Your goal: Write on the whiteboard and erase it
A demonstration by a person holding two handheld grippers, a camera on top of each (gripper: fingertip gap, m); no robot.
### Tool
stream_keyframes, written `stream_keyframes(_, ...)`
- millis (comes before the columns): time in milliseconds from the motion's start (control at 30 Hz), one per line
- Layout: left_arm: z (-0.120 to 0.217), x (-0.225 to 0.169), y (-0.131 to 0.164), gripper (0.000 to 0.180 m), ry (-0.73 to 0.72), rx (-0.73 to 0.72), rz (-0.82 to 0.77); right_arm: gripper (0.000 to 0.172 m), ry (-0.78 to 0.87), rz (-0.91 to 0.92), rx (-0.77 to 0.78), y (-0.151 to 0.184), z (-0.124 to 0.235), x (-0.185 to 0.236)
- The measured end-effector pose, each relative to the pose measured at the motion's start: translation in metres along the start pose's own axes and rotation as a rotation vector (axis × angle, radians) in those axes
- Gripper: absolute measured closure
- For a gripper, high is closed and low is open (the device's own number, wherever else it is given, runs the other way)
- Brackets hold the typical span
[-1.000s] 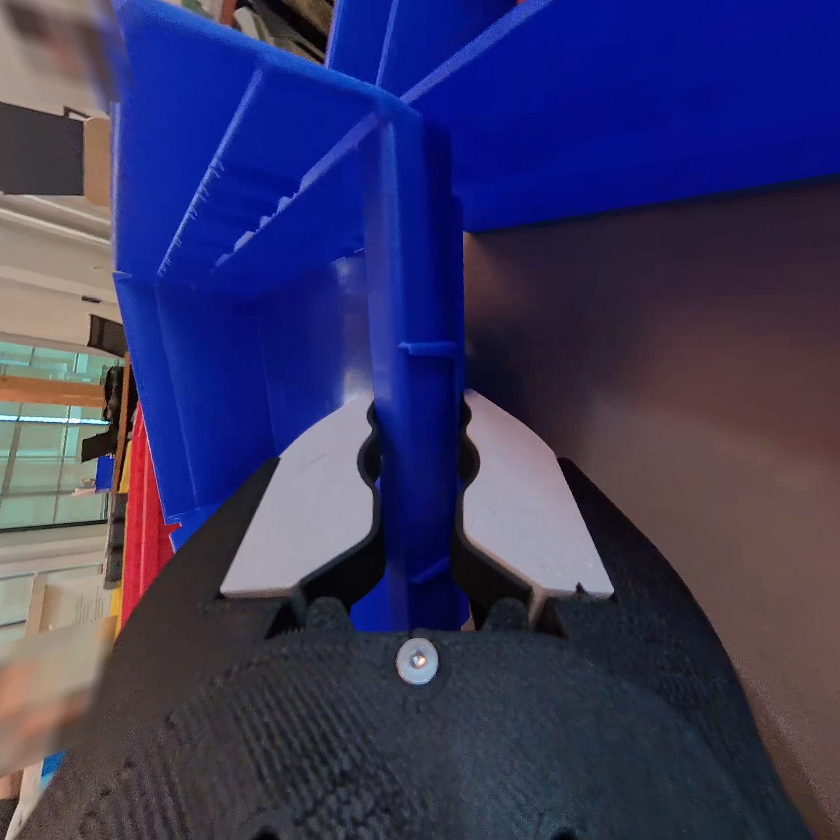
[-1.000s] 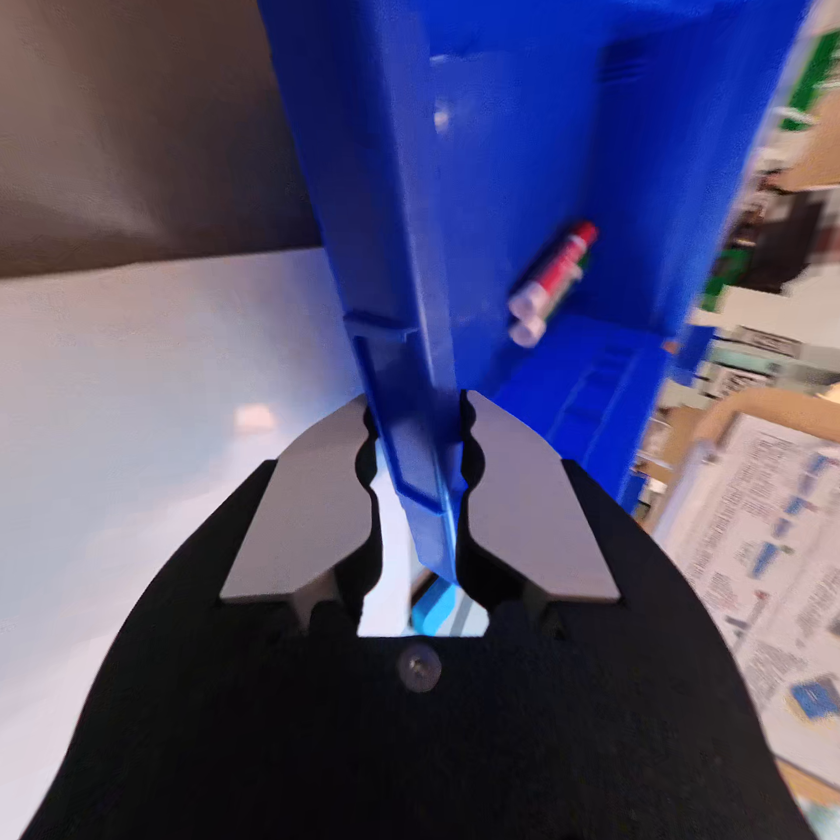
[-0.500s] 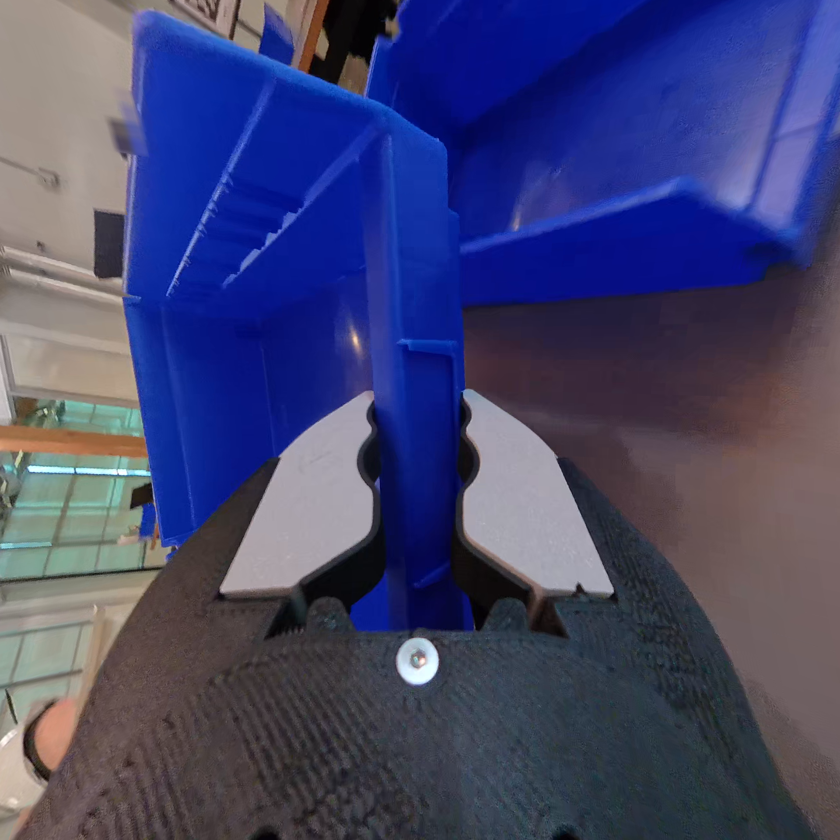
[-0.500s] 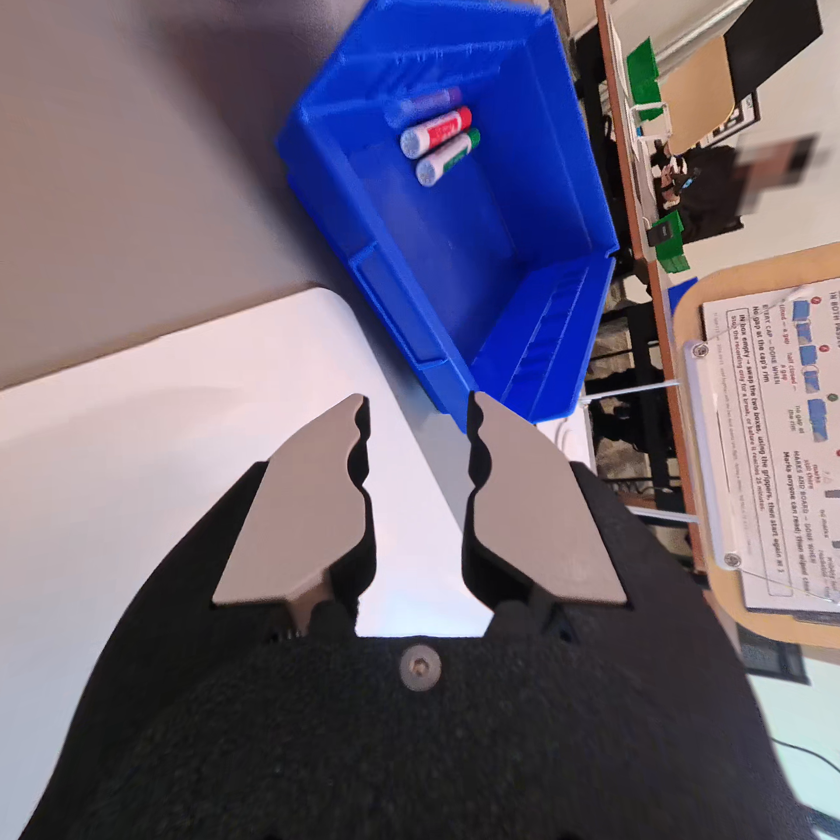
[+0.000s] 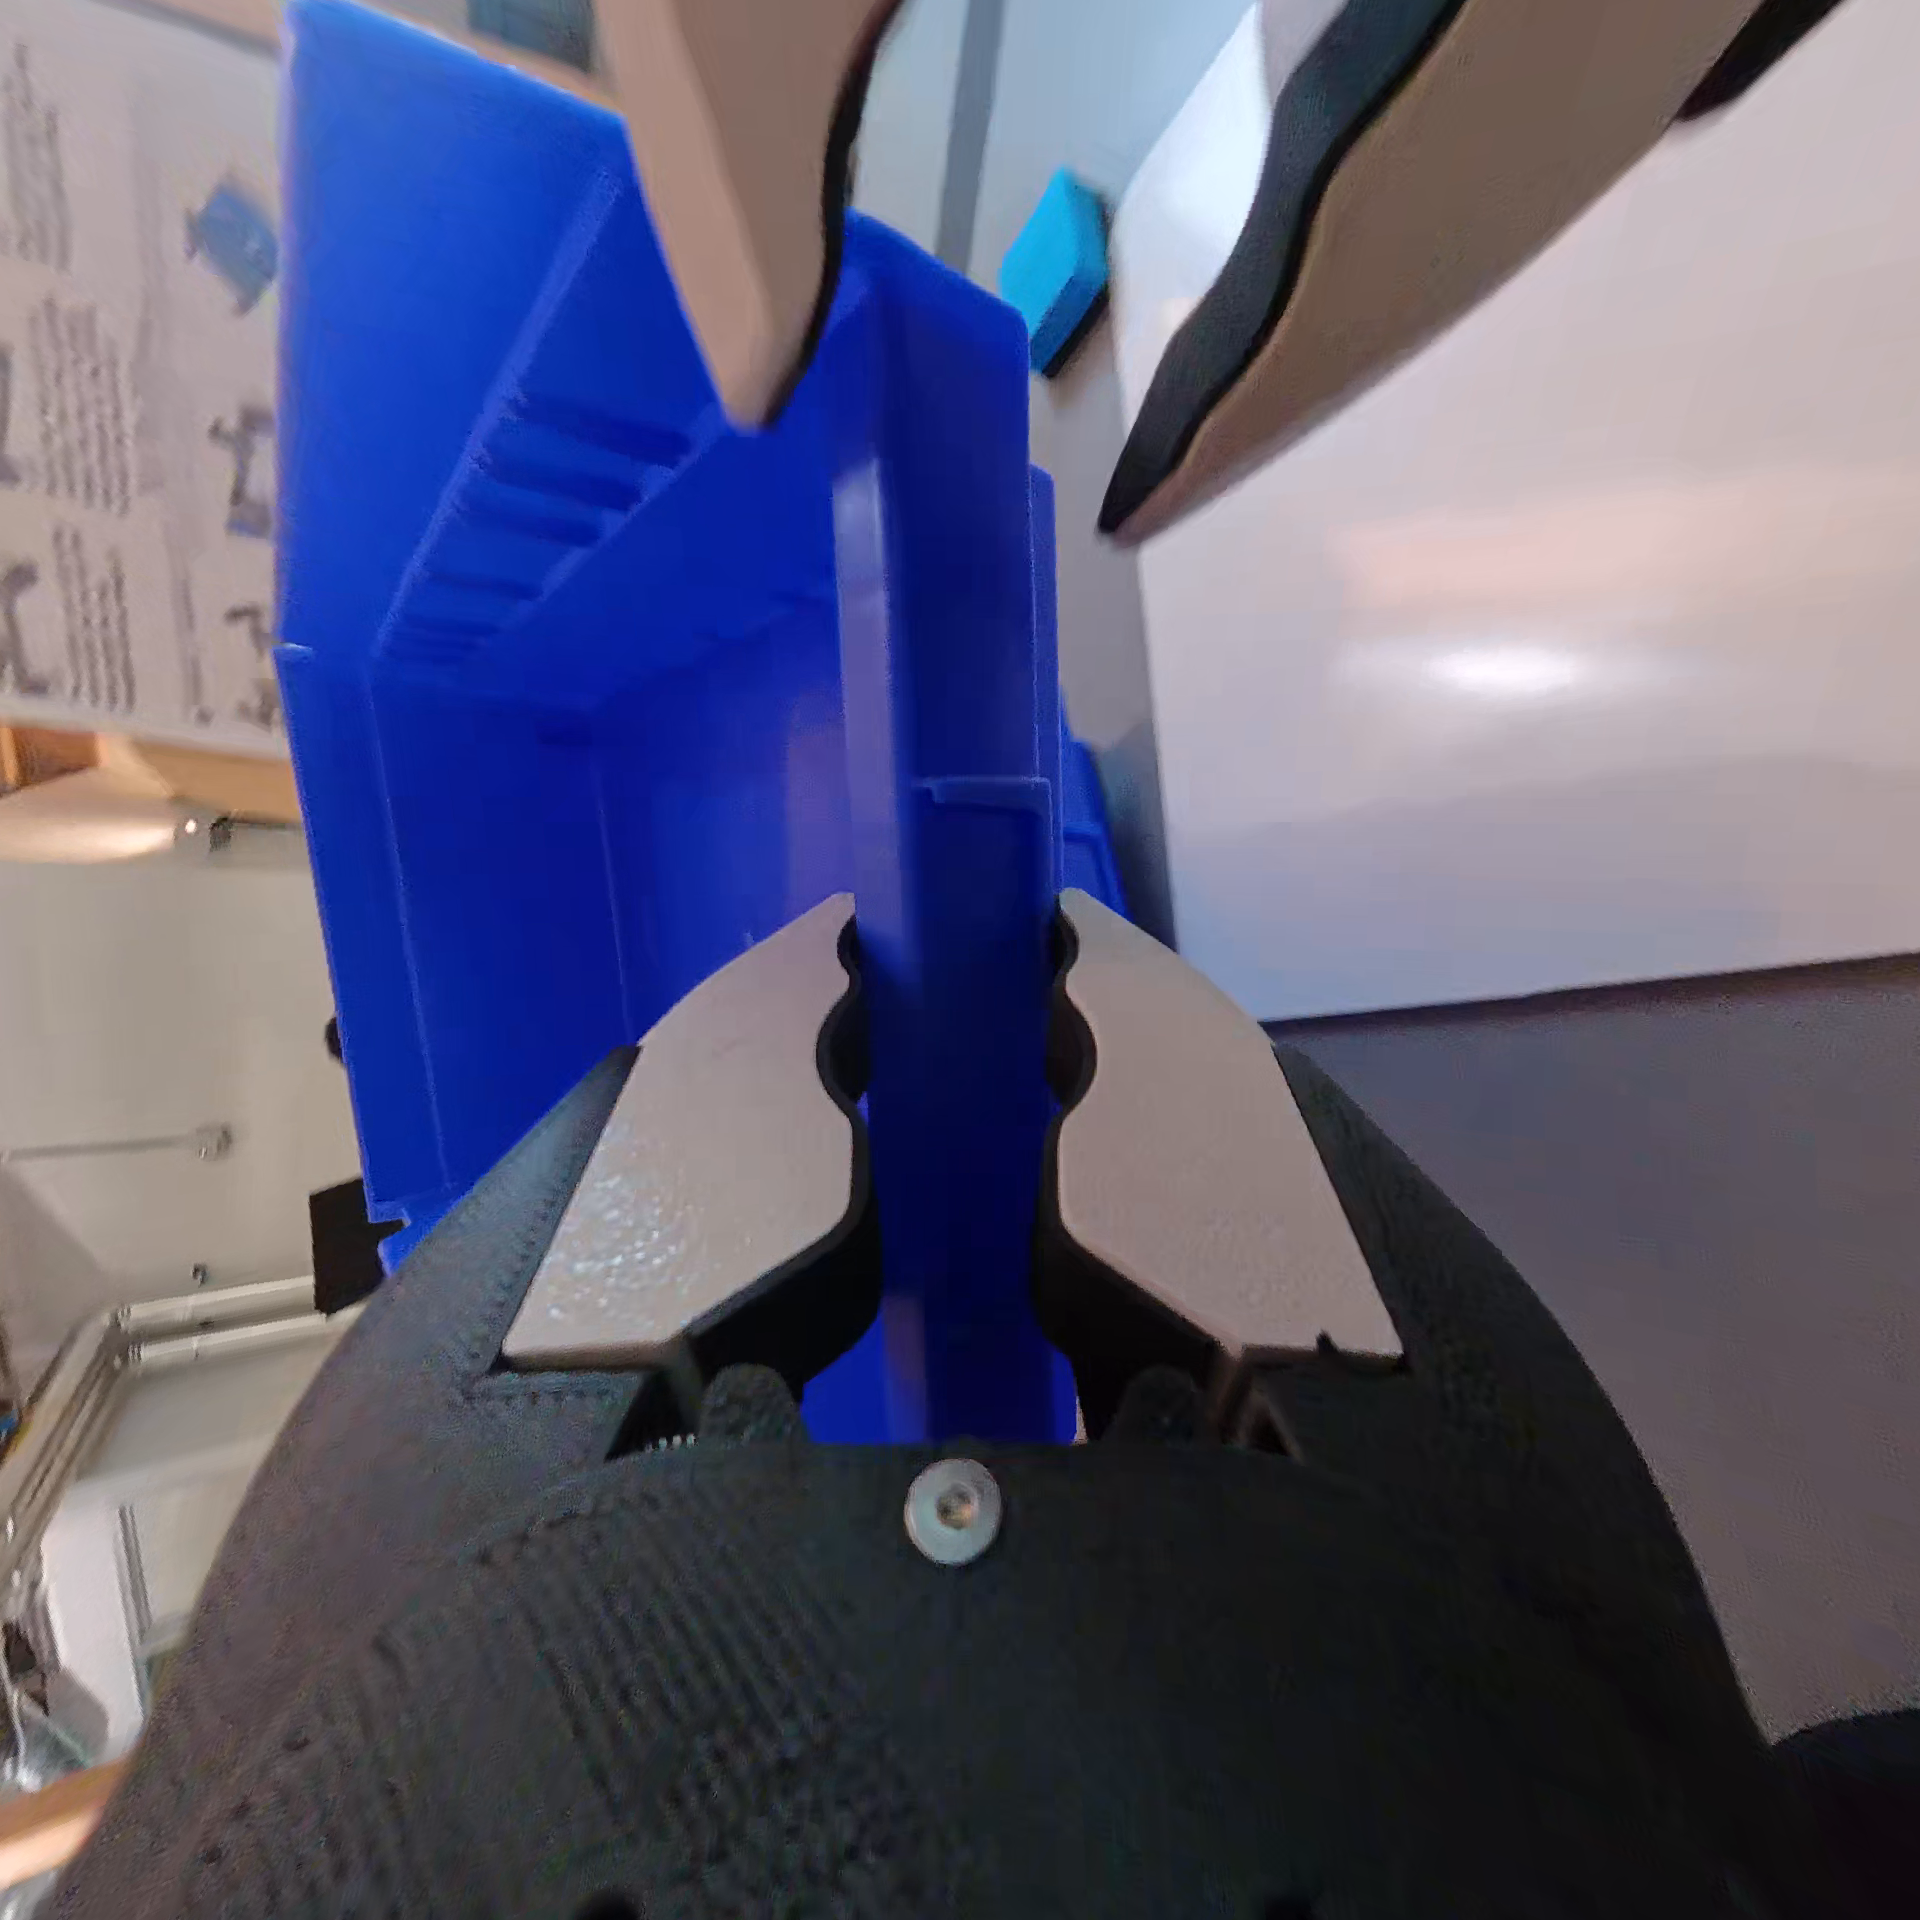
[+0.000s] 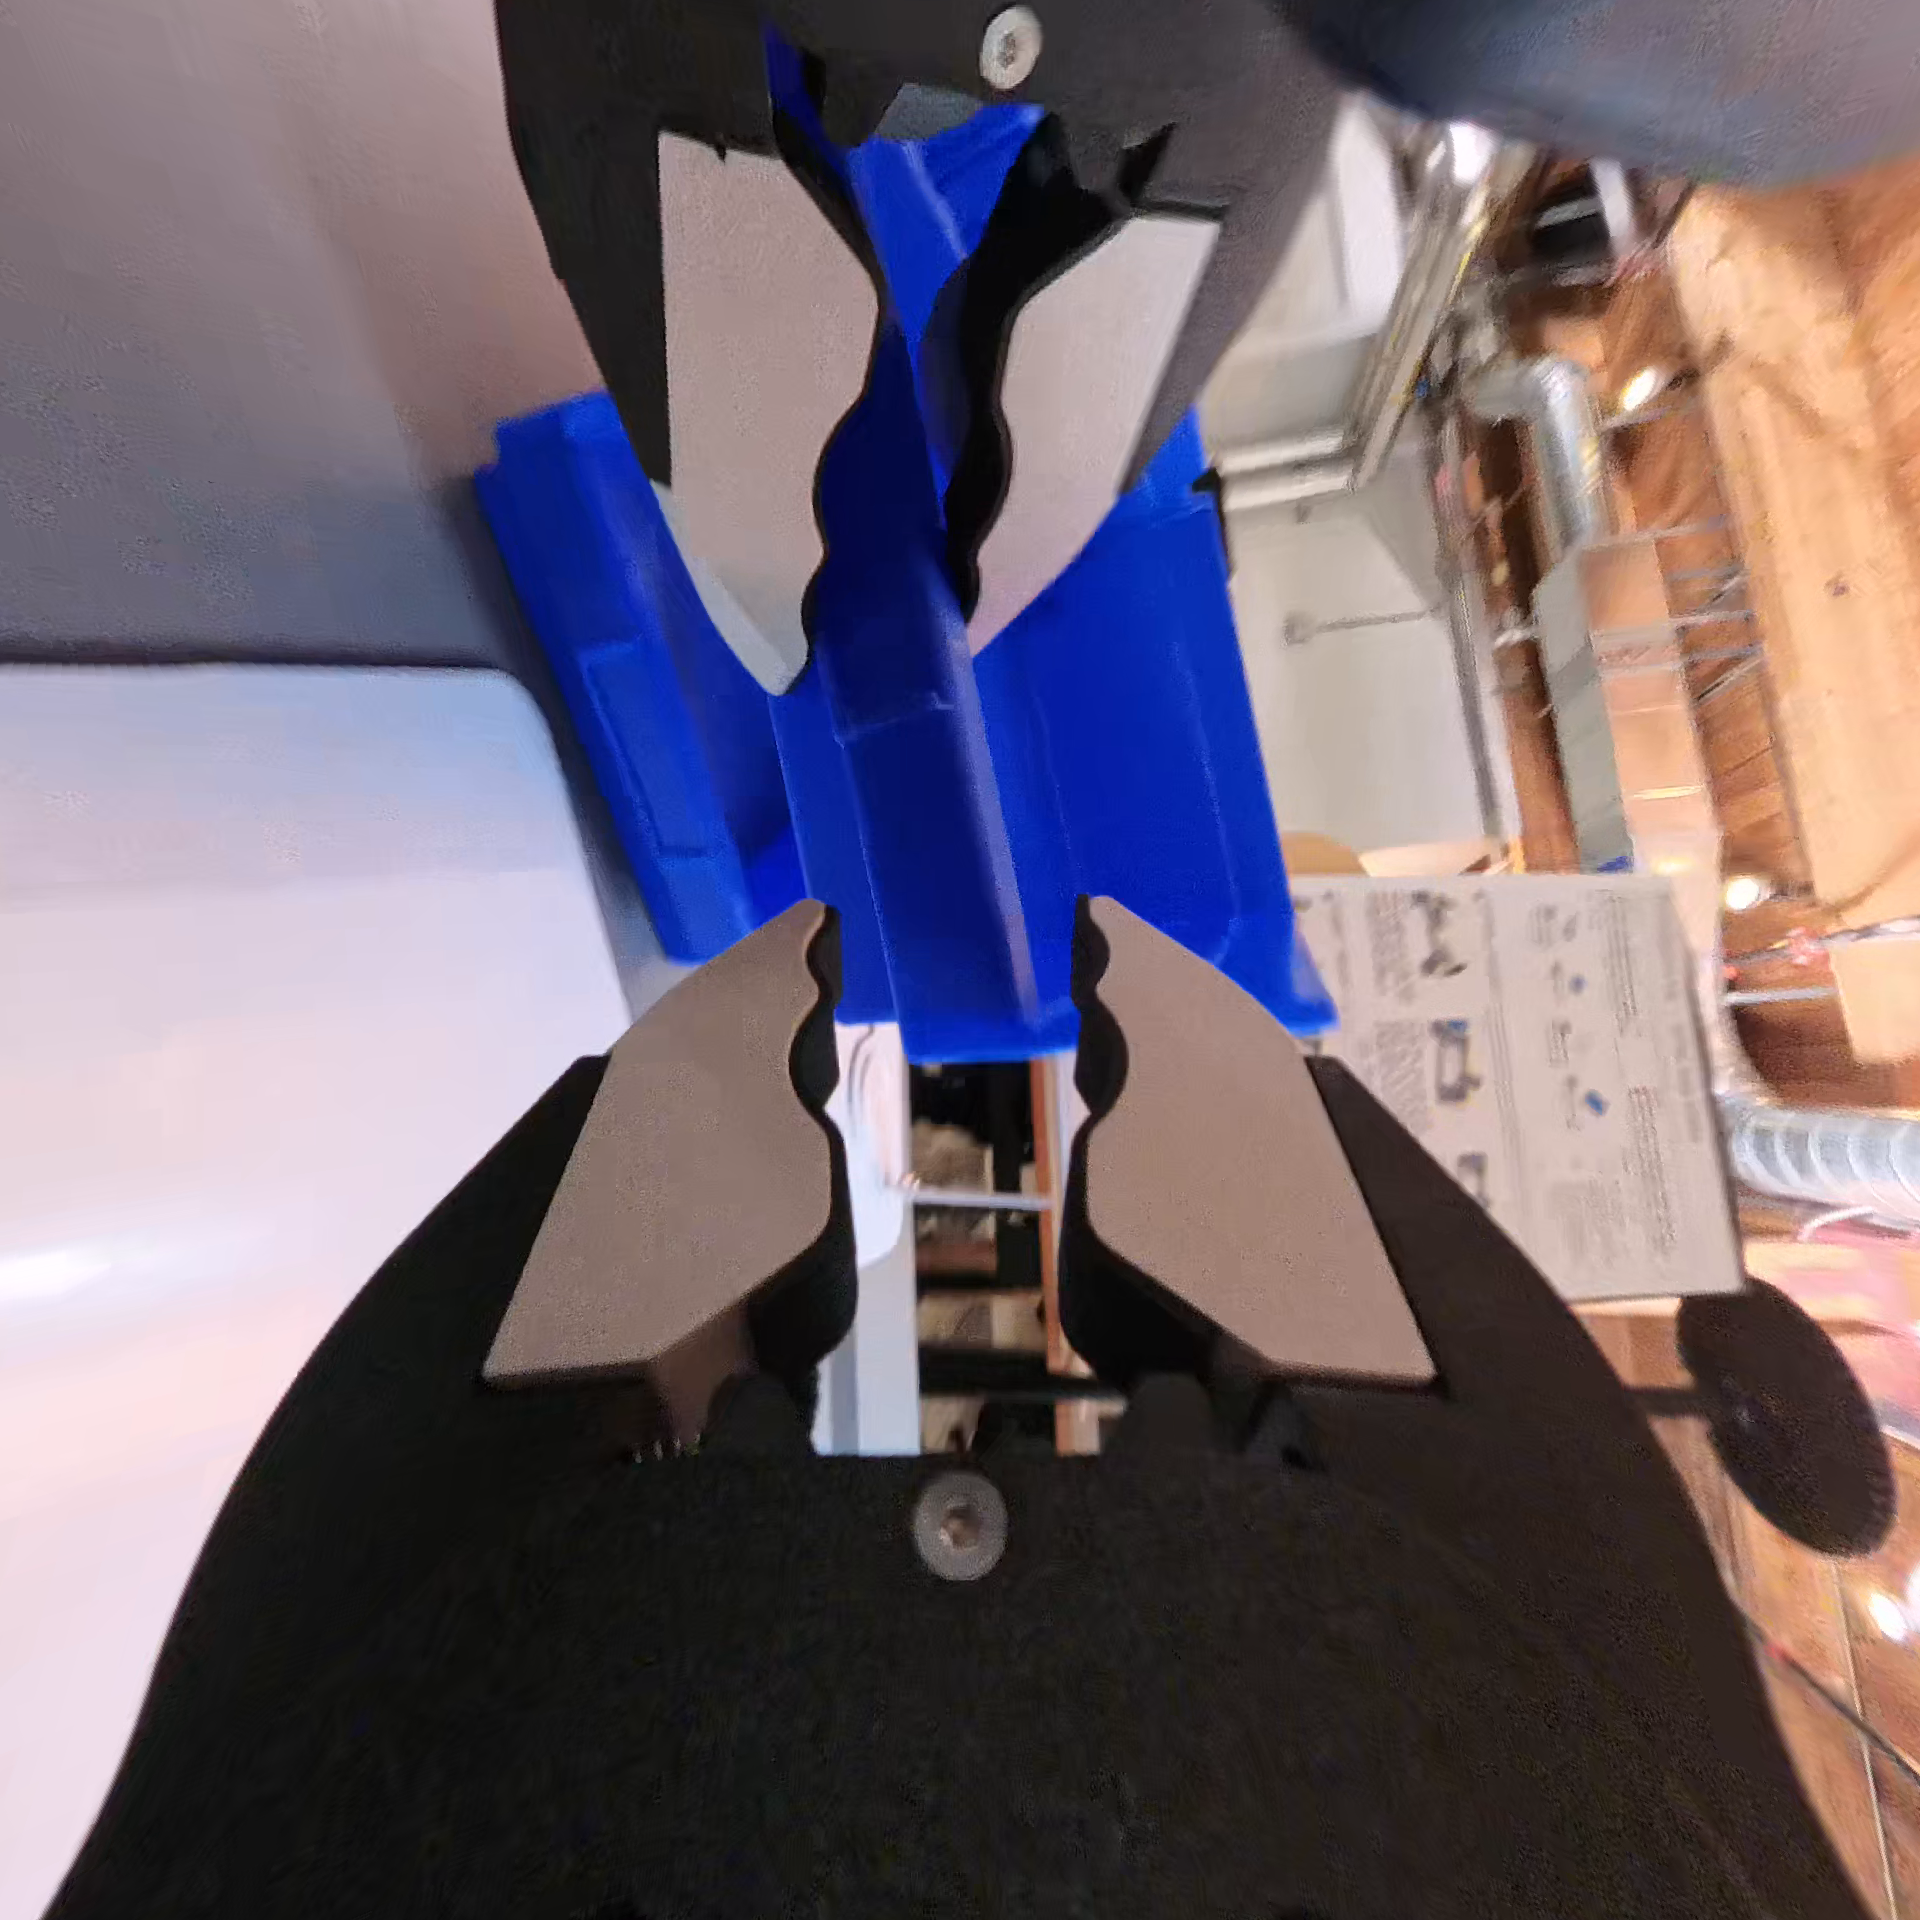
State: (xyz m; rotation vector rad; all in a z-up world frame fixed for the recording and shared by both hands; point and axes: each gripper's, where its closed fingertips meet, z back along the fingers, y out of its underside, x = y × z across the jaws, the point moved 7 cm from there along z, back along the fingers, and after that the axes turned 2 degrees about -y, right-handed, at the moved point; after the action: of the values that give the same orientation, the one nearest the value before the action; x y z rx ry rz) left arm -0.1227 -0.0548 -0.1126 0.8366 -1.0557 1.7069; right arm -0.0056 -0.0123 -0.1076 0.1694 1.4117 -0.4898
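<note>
Blue bin (image 5: 582, 852): lifted, tilted; contents hidden.
Left gripper (image 5: 951, 925): jaws clamped on bin's wall.
Right gripper (image 6: 951, 914): jaws apart, gripping nothing.

Dark table with board and bin

We see a dark table (image 5: 1621, 1195) carrying a white whiteboard (image 5: 1507, 727); a light-blue eraser (image 5: 1055, 265) lies near its edge, and a blue bin (image 6: 582, 644) sits just beside the whiteboard.
</note>
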Motion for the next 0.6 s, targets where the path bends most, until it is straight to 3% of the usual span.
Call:
stream_keyframes(167, -0.020, -0.013, -0.038, 0.149, 0.077, -0.032, -0.069, 0.137, -0.041, 0.028, 0.148, 0.036, 0.006, 0.015)
stream_keyframes(400, -0.040, -0.026, -0.087, 0.149, 0.102, -0.072, -0.153, 0.142, -0.026, 0.049, 0.318, 0.068, 0.041, 0.024)
stream_keyframes(600, -0.040, -0.022, -0.136, 0.147, 0.027, -0.165, -0.168, 0.143, 0.056, 0.069, 0.388, 0.087, 0.085, 0.010)
